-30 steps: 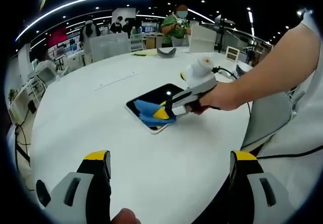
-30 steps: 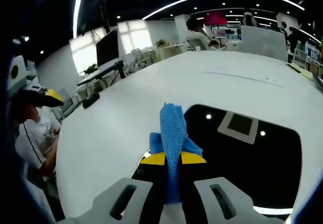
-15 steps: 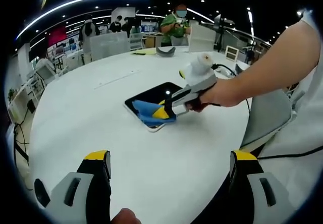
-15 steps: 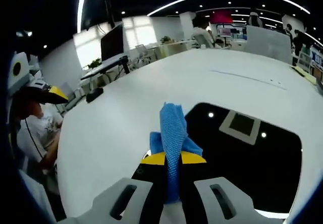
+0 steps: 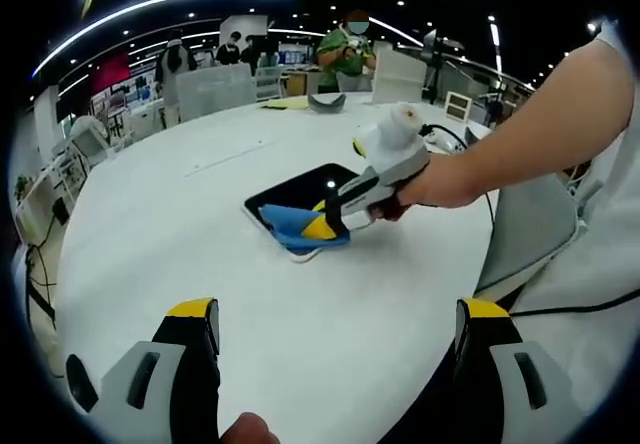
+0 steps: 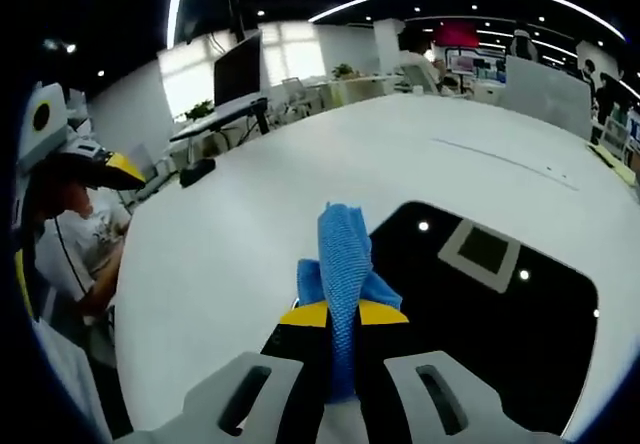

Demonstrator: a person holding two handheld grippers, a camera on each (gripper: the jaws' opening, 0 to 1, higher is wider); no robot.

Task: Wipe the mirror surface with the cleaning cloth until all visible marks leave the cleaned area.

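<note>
A flat dark mirror [image 5: 303, 186] [image 6: 490, 314] with a white rim lies on the round white table [image 5: 200, 224]. The blue cleaning cloth [image 5: 292, 226] [image 6: 343, 264] rests on the mirror's near corner, and my right gripper [image 5: 318, 224] [image 6: 343, 314] is shut on it, held by a hand coming in from the right. My left gripper [image 5: 335, 339] hovers open over the table's near edge, well short of the mirror, with nothing between its yellow-tipped fingers [image 5: 195, 319].
A thin line [image 5: 232, 157] runs across the far table. A dark bowl-like thing [image 5: 329, 103] and a yellow sheet [image 5: 288, 105] lie at the far edge. A grey chair back [image 5: 530, 226] stands at the right. People and desks fill the room behind.
The right gripper has slid the cloth slightly toward the mirror's near-left corner. The left gripper has stayed still.
</note>
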